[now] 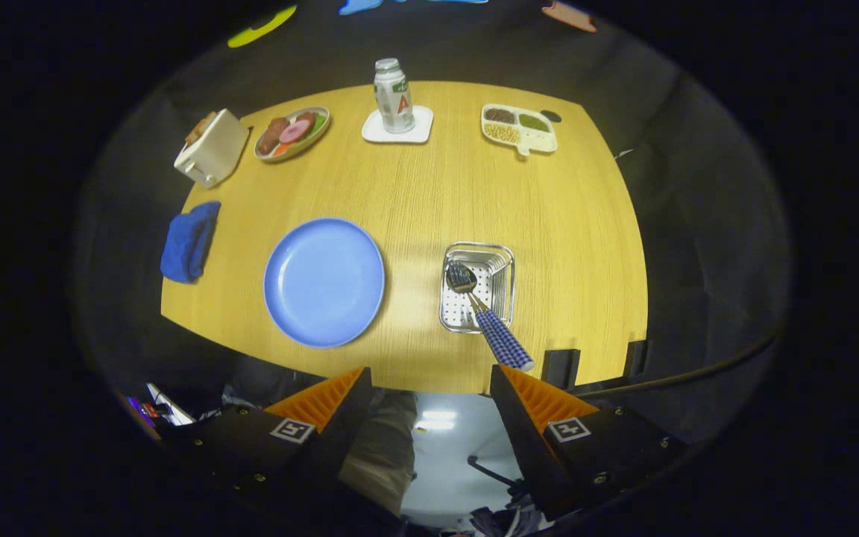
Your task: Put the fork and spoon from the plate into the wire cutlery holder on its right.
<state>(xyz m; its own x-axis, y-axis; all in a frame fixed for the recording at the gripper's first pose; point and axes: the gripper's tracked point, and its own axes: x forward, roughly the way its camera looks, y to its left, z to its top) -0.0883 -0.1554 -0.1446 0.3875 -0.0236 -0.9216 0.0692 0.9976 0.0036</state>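
I see the wire cutlery holder (479, 287) right of centre in the frame, and cutlery already stands in it: a spoon (461, 278) with its bowl lying over the perforated floor, and a checked handle (502, 340) leaning out over the near rim toward my jaws. Whether that handle belongs to one utensil or hides a second one beneath it, I cannot tell; a thin gold-toned shank shows beside the spoon's bowl, but I cannot make out fork tines. The blue plate (323, 282), left of the holder on the tabletop (429, 201), is bare, with nothing lying on it. From that I judge the task done or nearly so: nothing is left on the plate to fetch, and at most I would want to confirm the fork sits in the holder with the spoon.

My gripper (429, 395) hangs at the bottom of the frame, off the near edge of the tabletop, jaws wide apart and holding nothing.

Farther out, at the left edge, lies a blue cloth (189, 241). Along the top of the frame sit a toaster (211, 148), a food plate (291, 133), a bottle (392, 86) on a white coaster (398, 128), and a divided tray (519, 127) of grains.
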